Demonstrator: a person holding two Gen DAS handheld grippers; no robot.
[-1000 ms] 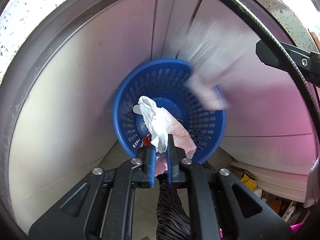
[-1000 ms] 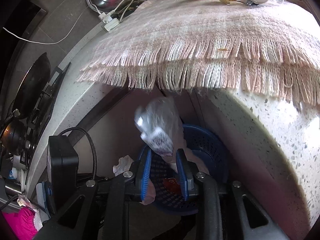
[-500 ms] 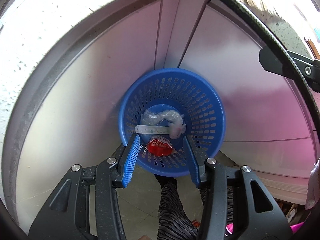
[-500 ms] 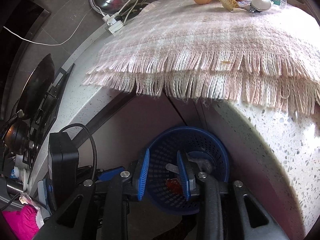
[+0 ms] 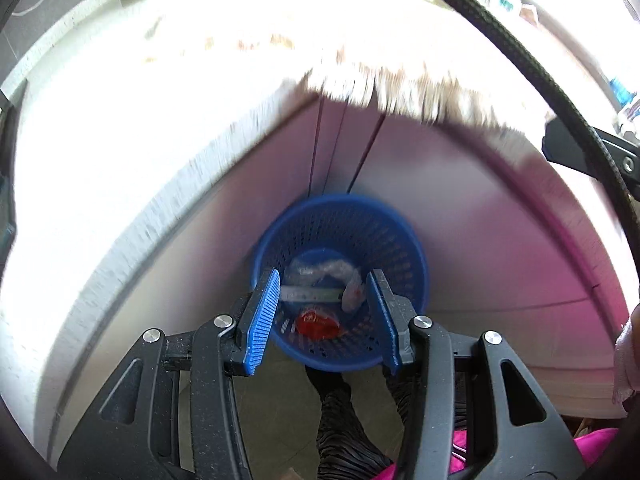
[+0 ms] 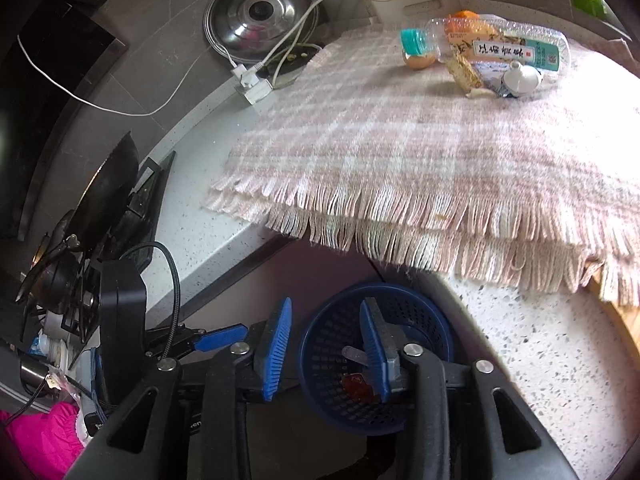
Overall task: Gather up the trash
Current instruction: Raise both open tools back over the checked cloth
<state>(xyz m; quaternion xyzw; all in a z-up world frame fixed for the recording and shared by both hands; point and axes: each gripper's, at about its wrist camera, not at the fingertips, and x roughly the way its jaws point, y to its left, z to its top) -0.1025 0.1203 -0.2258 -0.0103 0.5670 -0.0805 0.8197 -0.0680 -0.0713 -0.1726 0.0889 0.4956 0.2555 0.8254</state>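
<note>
**Both grippers empty above the bin; more rubbish waits on the counter**

The speckled counter [image 6: 532,344] fills the right side of the right wrist view, with a fringed plaid cloth [image 6: 400,152] draped over its edge. At the far right of that cloth lies the trash not yet collected: a clear plastic bottle [image 6: 500,46] with a teal cap, lying on its side, an eggshell [image 6: 418,60] touching it, and some small scraps just beside them. Below the counter edge stands the blue basket [image 5: 404,248], against the cabinet front, holding a crumpled clear wrapper [image 5: 324,270], a flat strip [image 5: 310,293] and a red wrapper [image 5: 318,326].

The next step is probably a reach up to the far pile. It would go best by taking the bottle across its narrow body, since it may roll, and pinching the eggshell lightly so it does not crumble.

The left gripper [image 5: 324,316] hangs over the basket with its jaws spread wide, touching nothing. The right gripper [image 6: 324,350] is likewise parted and empty, near the basket's left rim.
</note>
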